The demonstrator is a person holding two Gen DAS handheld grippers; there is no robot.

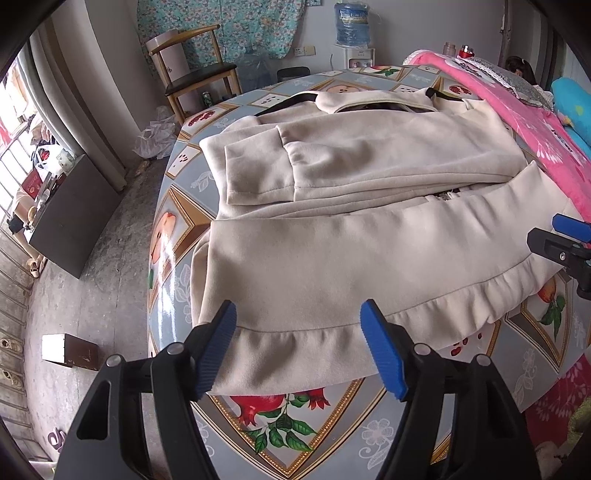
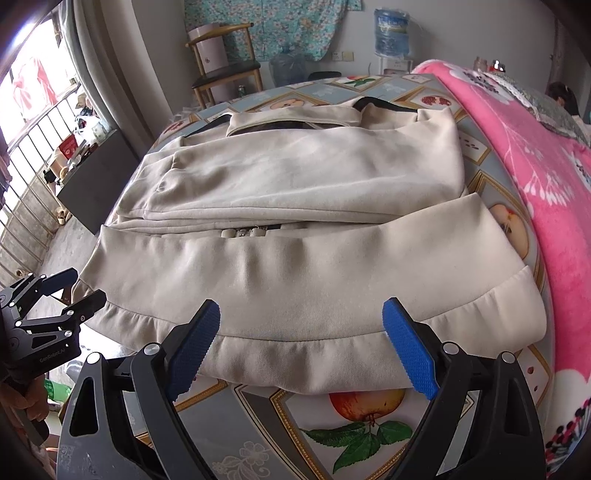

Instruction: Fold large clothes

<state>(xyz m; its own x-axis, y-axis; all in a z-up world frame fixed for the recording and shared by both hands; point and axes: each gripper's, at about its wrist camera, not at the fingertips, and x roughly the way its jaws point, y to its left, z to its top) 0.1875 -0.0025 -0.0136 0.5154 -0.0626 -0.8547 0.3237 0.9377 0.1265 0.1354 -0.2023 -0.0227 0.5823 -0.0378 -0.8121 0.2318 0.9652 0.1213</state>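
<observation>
Cream fleece jacket (image 1: 351, 229) lies partly folded on a round table (image 1: 295, 424) covered in glossy oilcloth printed with pomegranates and apples; the soft, matte cloth has its sleeves laid across the chest toward 12 o'clock, a black-trimmed collar at the far edge, and a gathered, ruffled hem band nearest the cameras at 6 o'clock. A bit of zipper hardware shows in the fold at the middle. The left gripper (image 1: 299, 347) hangs over the hem with its ribbed blue pads (image 1: 384, 354) spread wide, holding nothing. The right gripper (image 2: 301, 345) hovers likewise above the hem, its blue pads equally wide apart and empty. At 2 o'clock a pink floral blanket (image 2: 535, 184) drapes over the table's edge. At 11 o'clock stands a wooden chair (image 1: 195, 62) with a dark seat; at 1 o'clock a blue water dispenser bottle (image 1: 352, 24).
</observation>
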